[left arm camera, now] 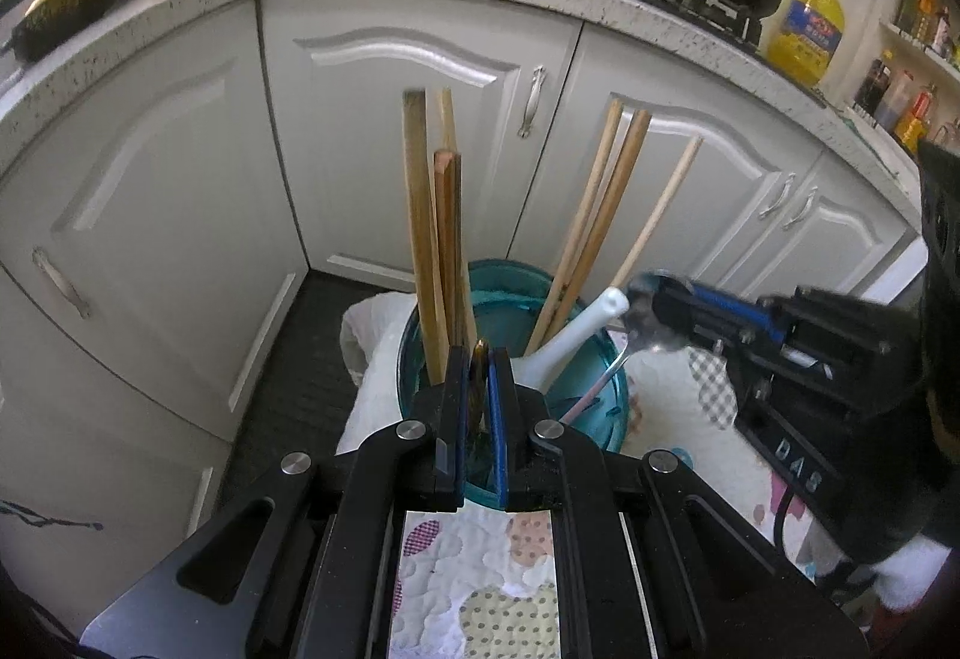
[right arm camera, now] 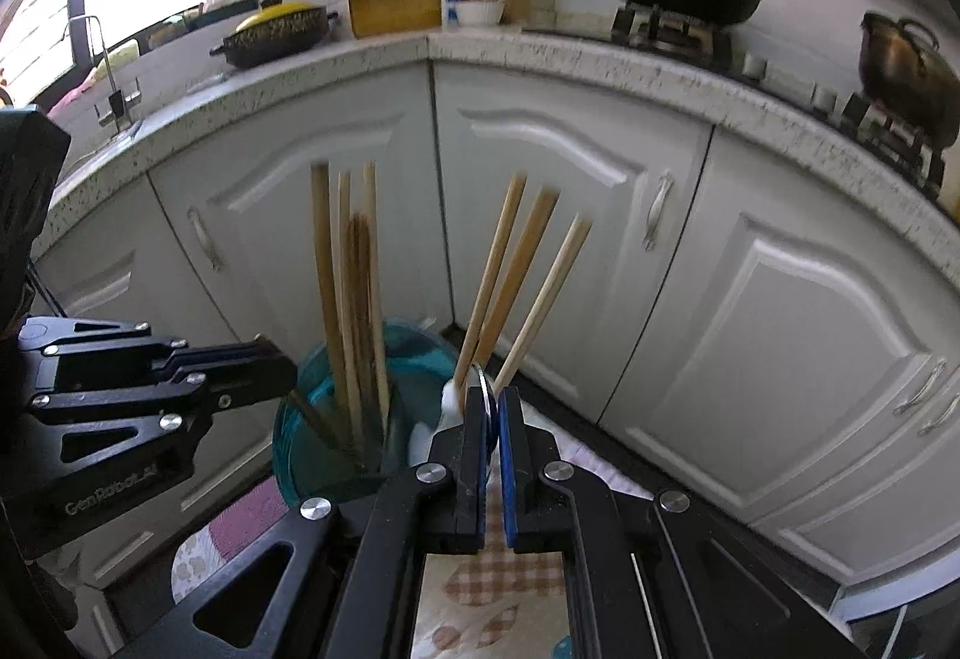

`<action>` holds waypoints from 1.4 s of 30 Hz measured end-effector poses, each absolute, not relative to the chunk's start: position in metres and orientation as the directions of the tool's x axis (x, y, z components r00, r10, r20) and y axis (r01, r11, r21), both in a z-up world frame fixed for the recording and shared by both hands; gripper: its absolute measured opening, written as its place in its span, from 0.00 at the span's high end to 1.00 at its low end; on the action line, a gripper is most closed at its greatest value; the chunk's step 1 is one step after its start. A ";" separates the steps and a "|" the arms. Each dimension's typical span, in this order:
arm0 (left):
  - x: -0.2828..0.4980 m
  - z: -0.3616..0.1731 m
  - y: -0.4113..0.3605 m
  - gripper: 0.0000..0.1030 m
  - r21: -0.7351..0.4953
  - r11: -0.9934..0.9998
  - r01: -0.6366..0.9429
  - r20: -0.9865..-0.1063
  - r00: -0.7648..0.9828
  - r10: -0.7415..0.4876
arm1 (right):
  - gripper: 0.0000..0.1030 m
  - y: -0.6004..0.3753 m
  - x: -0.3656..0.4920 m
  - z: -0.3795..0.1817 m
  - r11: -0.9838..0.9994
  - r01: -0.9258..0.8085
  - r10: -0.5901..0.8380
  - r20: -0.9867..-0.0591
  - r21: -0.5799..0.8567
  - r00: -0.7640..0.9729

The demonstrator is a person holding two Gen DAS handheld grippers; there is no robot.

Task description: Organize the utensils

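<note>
1. We note a translucent teal holder (left arm camera: 510, 311), round and glossy, standing on a quilted patchwork cloth (left arm camera: 480, 587).
2. Inside the holder: wooden chopsticks (left arm camera: 429, 239), square-cut and upright on its left side, thinner ones (left arm camera: 600, 215) leaning right, plus a smooth white ceramic spoon (left arm camera: 576, 335).
3. Our left gripper (left arm camera: 479, 377) is pinched tight on a dark thin chopstick (left arm camera: 478, 359) at the holder's near rim.
4. Our right gripper (right arm camera: 492, 407) is clamped on a shiny metal spoon (left arm camera: 642, 323) over the holder's right rim.

The left gripper (right arm camera: 264, 359) body reads "Gen Robot.AI"; the right gripper (left arm camera: 645, 302) body "DAS".
</note>
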State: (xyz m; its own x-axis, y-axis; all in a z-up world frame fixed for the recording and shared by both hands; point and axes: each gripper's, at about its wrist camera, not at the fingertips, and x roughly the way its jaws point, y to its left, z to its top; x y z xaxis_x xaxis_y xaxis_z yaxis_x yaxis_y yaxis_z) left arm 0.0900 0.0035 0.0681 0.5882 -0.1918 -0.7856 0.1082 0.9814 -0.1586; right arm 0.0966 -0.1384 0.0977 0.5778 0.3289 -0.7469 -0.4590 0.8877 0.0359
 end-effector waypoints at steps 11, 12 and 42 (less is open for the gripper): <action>0.087 0.057 0.000 0.95 -0.172 0.982 0.073 -0.792 0.582 -0.182 | 0.91 -0.157 0.095 0.072 0.885 -0.428 0.397 -0.777 0.184 0.489; 0.086 0.059 0.000 0.95 -0.167 0.983 0.071 -0.791 0.586 -0.176 | 0.89 -0.161 0.093 0.075 0.885 -0.423 0.406 -0.770 0.197 0.492; -0.012 0.103 -0.003 0.75 -0.062 0.998 0.004 -0.674 0.738 -0.045 | 0.59 -0.174 0.003 0.120 0.935 -0.285 0.350 -0.691 0.212 0.633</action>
State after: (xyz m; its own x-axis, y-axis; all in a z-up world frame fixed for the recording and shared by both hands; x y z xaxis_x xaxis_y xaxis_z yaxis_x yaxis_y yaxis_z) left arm -0.0122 -0.0027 0.1033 0.7376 -0.0445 -0.6737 0.0036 0.9981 -0.0619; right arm 0.0034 -0.1743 0.1204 0.6331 0.3496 -0.6907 -0.2851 0.9348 0.2118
